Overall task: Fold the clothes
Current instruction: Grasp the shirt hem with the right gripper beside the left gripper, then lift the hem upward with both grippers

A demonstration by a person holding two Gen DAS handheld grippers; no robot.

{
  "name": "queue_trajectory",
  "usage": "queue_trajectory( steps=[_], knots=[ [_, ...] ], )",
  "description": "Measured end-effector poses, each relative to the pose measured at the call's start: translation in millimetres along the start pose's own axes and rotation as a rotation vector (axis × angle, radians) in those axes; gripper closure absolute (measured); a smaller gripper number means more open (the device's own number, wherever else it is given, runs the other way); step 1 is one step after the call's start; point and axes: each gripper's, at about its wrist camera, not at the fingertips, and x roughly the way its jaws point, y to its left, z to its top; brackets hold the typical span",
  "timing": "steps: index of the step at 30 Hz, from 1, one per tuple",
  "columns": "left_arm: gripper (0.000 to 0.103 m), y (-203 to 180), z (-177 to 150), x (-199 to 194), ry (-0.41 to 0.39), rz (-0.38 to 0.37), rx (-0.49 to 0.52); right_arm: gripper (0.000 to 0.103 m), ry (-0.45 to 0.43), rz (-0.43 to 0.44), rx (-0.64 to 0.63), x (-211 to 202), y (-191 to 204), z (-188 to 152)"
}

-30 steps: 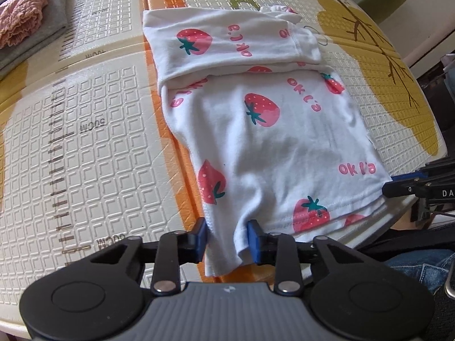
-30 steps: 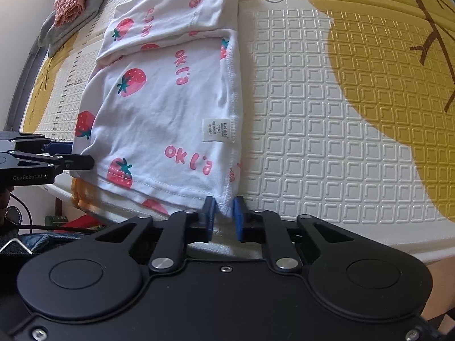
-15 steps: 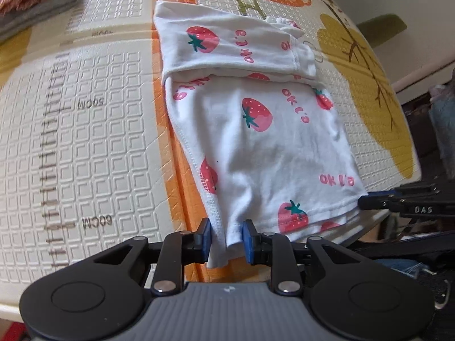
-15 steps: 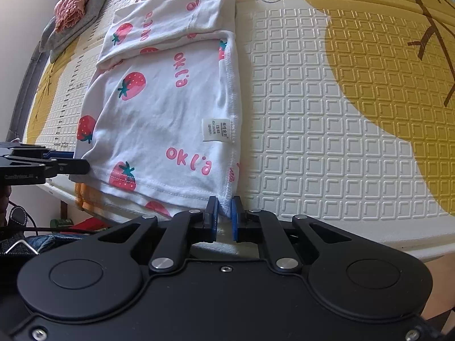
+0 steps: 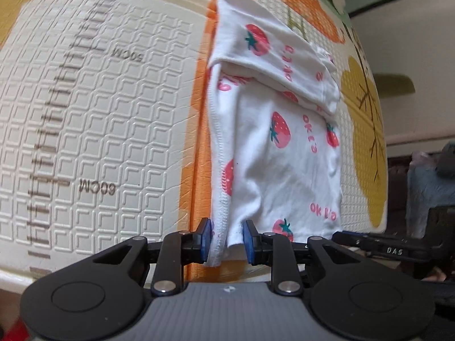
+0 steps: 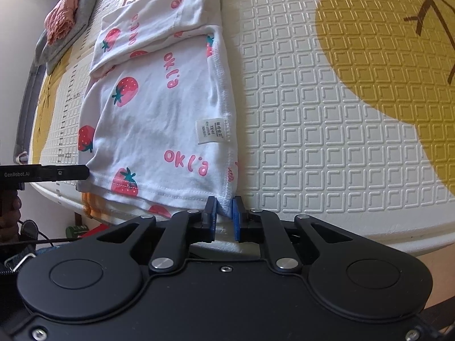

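A white garment with pink strawberries point(image 5: 284, 170) lies folded on the foam play mat point(image 5: 99, 113), its sleeve part folded across the far end. My left gripper point(image 5: 226, 240) is shut on the near left hem corner, and the cloth wrinkles towards the pads. In the right wrist view the same garment point(image 6: 159, 119) shows a white care label point(image 6: 212, 130). My right gripper point(image 6: 224, 217) holds the near right hem corner at the mat's edge; its jaws are opening slightly with the cloth still between the pads. Each gripper appears in the other's view: left gripper point(image 6: 57, 172), right gripper point(image 5: 384, 248).
A pile of folded grey and pink clothes point(image 6: 65, 20) sits at the mat's far left corner. The mat point(image 6: 327, 113) has a yellow patch to the right of the garment. Its near edge runs just under both grippers. Cables and clutter lie below the edge.
The left gripper rolled and shifted, so its view tilts and the left hem corner is drawn taut. The right gripper stayed put; its pads stand slightly wider apart.
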Motion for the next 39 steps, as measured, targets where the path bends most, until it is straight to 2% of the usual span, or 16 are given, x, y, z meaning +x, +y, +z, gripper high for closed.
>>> queue_trajectory(
  steps=[4,10,18,21,26,36,39],
  knots=[
    [0.079,0,0,1,-0.01,0.014,-0.018,0.092,0.012,0.008,0.022,0,-4,2],
    [0.089,-4,-1,3,-0.014,0.06,0.007,0.095,0.008,0.005,0.025,-1,-6,1],
    [0.094,-30,-4,0,-0.025,0.141,0.16,0.098,-0.016,-0.004,-0.029,-10,3,1],
    [0.094,-40,-4,-5,-0.038,0.145,0.206,0.098,-0.039,0.009,-0.048,-19,8,3],
    [0.094,-47,7,-21,-0.102,0.131,0.23,0.098,-0.098,0.029,-0.061,-37,14,15],
    [0.094,-60,44,-40,-0.259,0.159,0.254,0.098,-0.243,0.072,-0.091,-65,28,64],
    [0.094,-64,50,-36,-0.246,0.169,0.276,0.098,-0.271,0.081,-0.086,-65,33,79]
  ],
)
